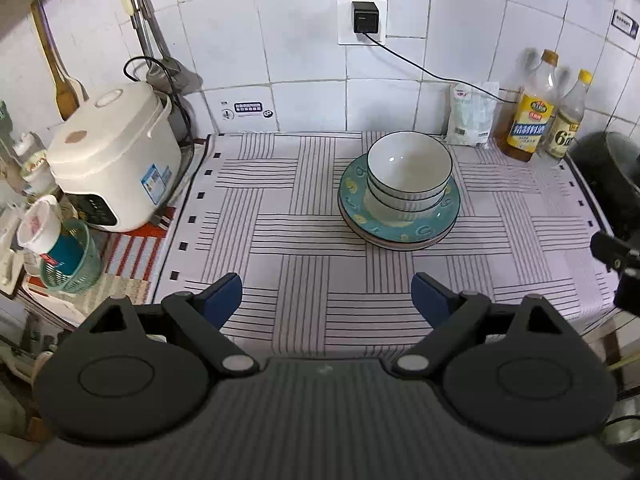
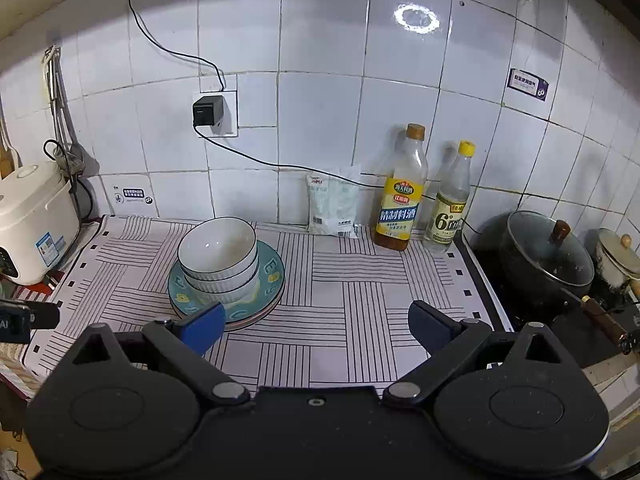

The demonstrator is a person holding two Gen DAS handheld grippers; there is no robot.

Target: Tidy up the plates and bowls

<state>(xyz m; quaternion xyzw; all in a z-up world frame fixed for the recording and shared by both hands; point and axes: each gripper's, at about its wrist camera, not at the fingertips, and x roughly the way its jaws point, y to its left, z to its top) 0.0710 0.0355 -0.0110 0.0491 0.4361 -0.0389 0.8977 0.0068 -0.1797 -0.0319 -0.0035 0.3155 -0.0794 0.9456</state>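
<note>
Left gripper (image 1: 326, 296) spread wide, empty; right gripper (image 2: 316, 326) likewise, touching nothing

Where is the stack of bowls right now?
The bowls sit nested on the teal plate on the striped cloth, right of centre in the left wrist view, in front of the white packet.

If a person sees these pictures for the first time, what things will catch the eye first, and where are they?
First comes the stack of white bowls nested on a teal plate, on the striped cloth near the tiled wall. Next, the white rice cooker at the left and two bottles at the wall to the right. Both grippers, left and right, are open and hold nothing.
</note>
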